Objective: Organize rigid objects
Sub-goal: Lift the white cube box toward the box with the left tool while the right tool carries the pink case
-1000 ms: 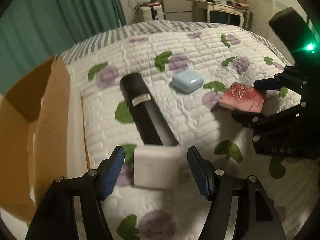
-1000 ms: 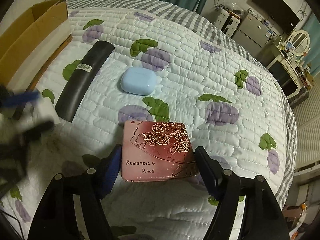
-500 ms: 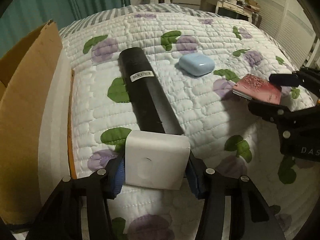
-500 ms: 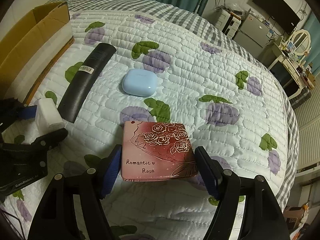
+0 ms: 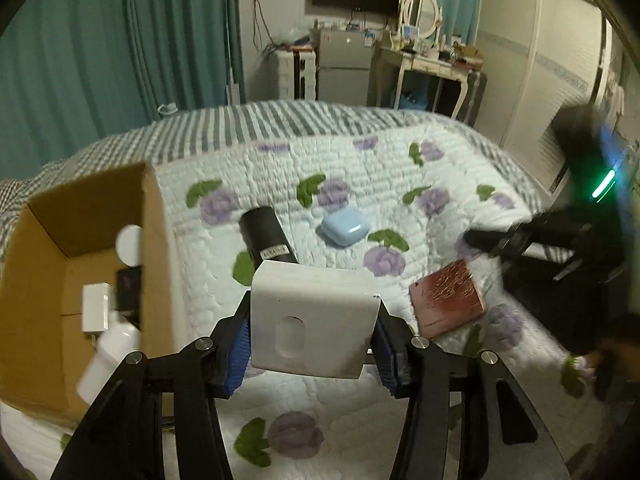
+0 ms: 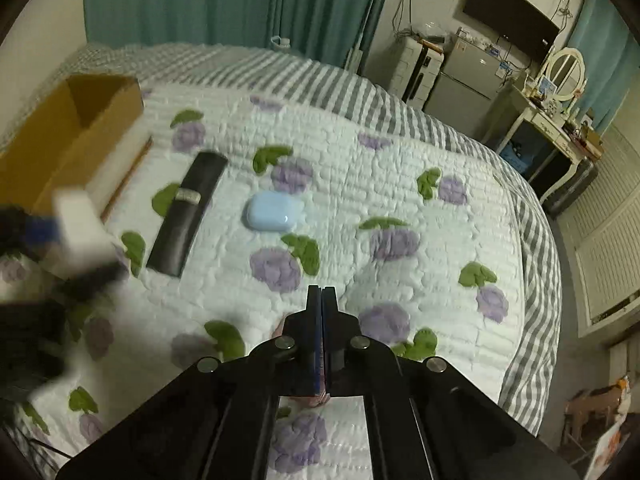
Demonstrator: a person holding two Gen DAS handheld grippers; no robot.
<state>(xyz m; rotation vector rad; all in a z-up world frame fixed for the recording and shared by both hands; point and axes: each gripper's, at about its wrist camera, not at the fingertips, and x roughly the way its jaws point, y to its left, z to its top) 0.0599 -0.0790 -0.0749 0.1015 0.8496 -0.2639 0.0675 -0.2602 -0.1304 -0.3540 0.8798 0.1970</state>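
My left gripper is shut on a white square box and holds it above the quilt, to the right of the open cardboard box. It shows blurred in the right wrist view. My right gripper is shut with the fingers together, raised over the quilt; a sliver of the red rose box shows below it. In the left wrist view the red rose box lies on the quilt under the right gripper. A black remote and a light blue case lie on the quilt.
The cardboard box stands at the bed's left side and holds several white and dark items. Teal curtains hang behind. A fridge, a dressing table and a wall TV stand beyond the bed.
My left gripper lifted the white box off the quilt toward the cardboard box. My right gripper rose from around the red rose box and its fingers closed together; the rose box stays on the quilt.
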